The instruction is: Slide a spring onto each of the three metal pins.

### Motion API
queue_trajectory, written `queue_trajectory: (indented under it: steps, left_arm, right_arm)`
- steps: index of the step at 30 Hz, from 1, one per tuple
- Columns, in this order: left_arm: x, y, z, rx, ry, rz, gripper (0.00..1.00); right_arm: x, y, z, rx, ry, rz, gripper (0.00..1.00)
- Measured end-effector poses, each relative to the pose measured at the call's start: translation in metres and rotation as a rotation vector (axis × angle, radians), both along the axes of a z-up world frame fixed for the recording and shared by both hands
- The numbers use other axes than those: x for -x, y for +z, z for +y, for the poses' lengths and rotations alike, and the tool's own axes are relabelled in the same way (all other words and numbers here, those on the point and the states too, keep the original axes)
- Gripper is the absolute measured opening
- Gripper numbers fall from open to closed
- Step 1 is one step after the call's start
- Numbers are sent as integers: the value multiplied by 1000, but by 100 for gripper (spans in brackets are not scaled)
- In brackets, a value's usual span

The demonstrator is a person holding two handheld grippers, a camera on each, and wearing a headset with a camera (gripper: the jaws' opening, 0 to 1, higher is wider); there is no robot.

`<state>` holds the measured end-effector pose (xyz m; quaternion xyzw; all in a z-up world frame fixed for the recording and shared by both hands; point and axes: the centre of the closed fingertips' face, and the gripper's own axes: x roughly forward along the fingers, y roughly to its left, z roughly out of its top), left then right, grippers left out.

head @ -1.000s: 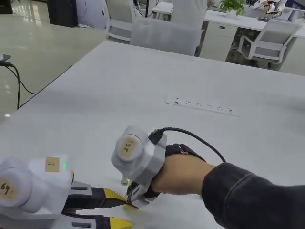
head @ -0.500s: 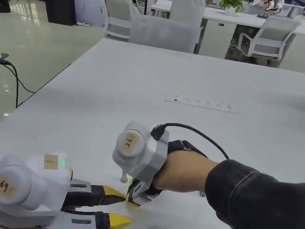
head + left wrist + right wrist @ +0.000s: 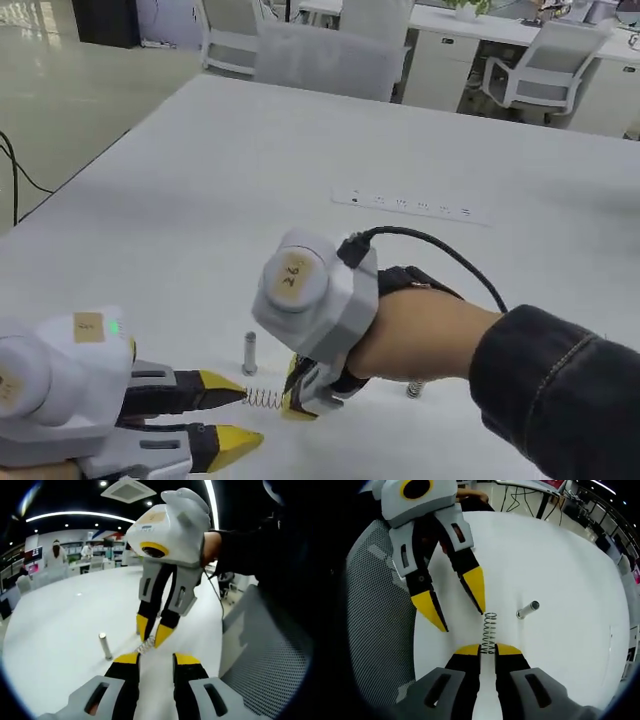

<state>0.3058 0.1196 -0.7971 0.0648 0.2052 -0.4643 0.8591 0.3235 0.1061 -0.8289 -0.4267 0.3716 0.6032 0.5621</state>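
**Right gripper** (image 3: 488, 650) — jaws pressed together on the near end of a spring (image 3: 489, 632). The remaining coils project straight out past the yellow tips.

**Left gripper** (image 3: 464, 620) — set opposite, jaws spread and gripping nothing. One of its tips lies just beside the spring's free end (actual contact cannot be made out).

**Metal pin** (image 3: 527, 609) — near the spring and off to one side of it. The head view shows it standing upright and bare on the white table (image 3: 560, 570).

**Handling.** The spring appears to be thin wire with open coils. It is probably very light, yielding along its length and easily bent sideways. It is also likely to slip or flick out from between smooth jaws.

**Hold.** The present one looks sound: a pinch across the last few coils at one end, which leaves the open far end free to pass over the pin. Pressure is best kept modest — a hard squeeze could flatten the coils. The unsupported length may droop or wobble, so the open end should be lined up with the pin's top before it is lowered.
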Motion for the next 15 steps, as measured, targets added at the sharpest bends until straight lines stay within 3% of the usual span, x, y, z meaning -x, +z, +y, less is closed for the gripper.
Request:
queue_trajectory:
  steps: [8, 15]
  left_arm:
    - [-2, 4, -1, 15, 10, -8, 19]
    - [-1, 8, -2, 24, 2, -26, 18]
  right_arm:
    - [7, 19, -6, -4, 31, -11, 7]
    - [17, 30, -4, -27, 65, 15, 7]
